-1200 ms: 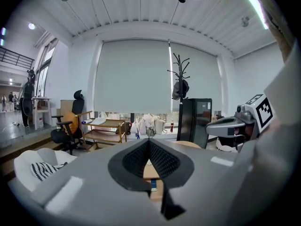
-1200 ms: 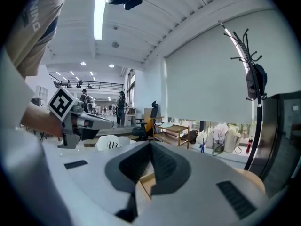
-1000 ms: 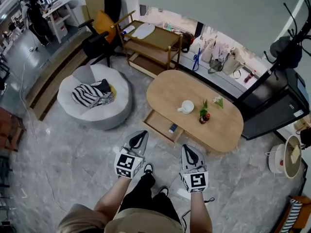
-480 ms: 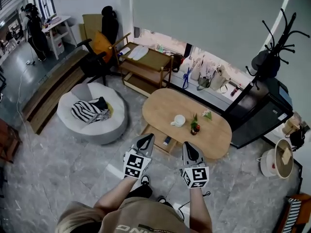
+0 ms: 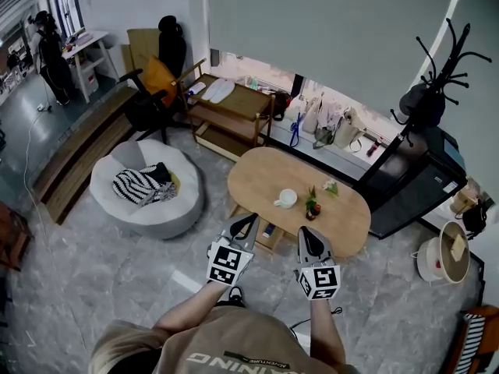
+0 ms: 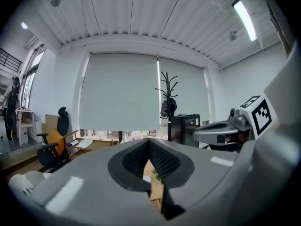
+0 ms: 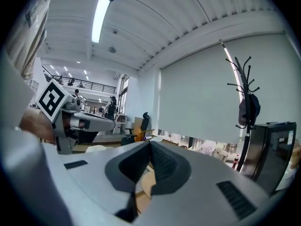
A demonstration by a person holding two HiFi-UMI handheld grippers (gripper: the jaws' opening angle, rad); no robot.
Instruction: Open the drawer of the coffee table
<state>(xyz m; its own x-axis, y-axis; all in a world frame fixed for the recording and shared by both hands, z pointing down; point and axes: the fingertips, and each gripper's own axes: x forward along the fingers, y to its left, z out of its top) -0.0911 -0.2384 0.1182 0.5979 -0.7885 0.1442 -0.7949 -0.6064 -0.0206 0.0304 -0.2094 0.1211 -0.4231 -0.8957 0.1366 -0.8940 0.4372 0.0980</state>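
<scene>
Drawer [image 5: 273, 238] stands pulled out below the bench [image 5: 257, 181] at frame centre, so opening is judged done; left hand-held gripper [image 5: 248, 221] and right hand-held gripper [image 5: 310, 238] are both closed, empty, and held above it.

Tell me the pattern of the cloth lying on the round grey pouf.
The cloth has black-and-white stripes; the head view shows it best.

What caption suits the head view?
Left gripper and right gripper, both shut, held near the open drawer of the coffee table.
</scene>
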